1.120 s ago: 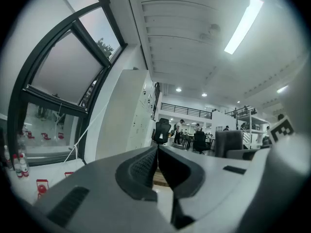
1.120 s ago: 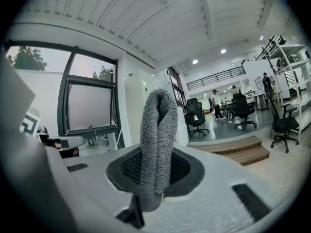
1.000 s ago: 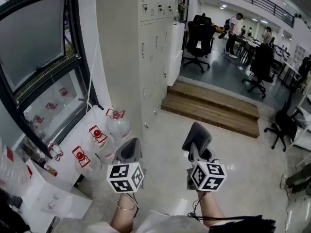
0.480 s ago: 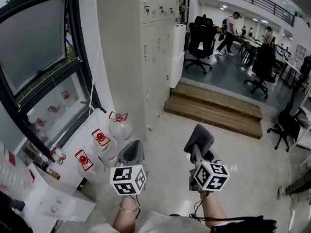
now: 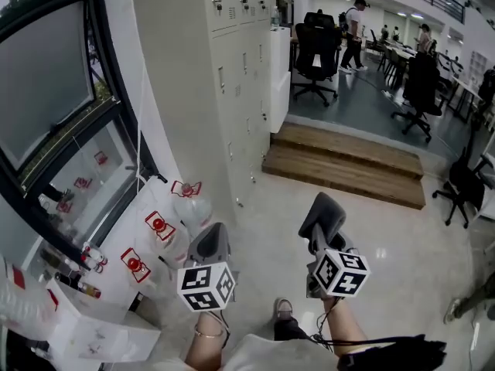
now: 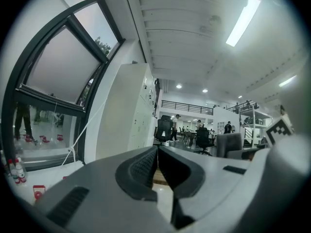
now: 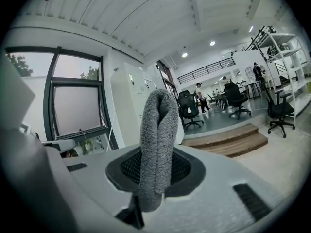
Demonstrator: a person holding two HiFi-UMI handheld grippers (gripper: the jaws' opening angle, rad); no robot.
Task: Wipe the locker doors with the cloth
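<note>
The white lockers (image 5: 232,68) stand ahead and to the left, their doors facing right toward the open floor; they also show as lockers (image 6: 136,120) and lockers (image 7: 129,101) in the gripper views. My right gripper (image 5: 323,213) is shut on a folded grey cloth (image 7: 158,140), which sticks up between its jaws. My left gripper (image 5: 209,246) is held beside it, shut with nothing between its pads. Both grippers hang over the pale floor, well short of the locker doors.
Large water bottles (image 5: 158,226) with red labels and white boxes (image 5: 93,327) sit by the window (image 5: 54,91) at the left. A wooden step (image 5: 348,165) leads up to an office area with chairs (image 5: 313,49) and a walking person (image 5: 354,22). A shoe (image 5: 283,309) shows below.
The view has moved forward and turned a little toward the lockers. Both grippers sit slightly lower in the picture, and a shoe has come into view. Both grippers hold as before.
</note>
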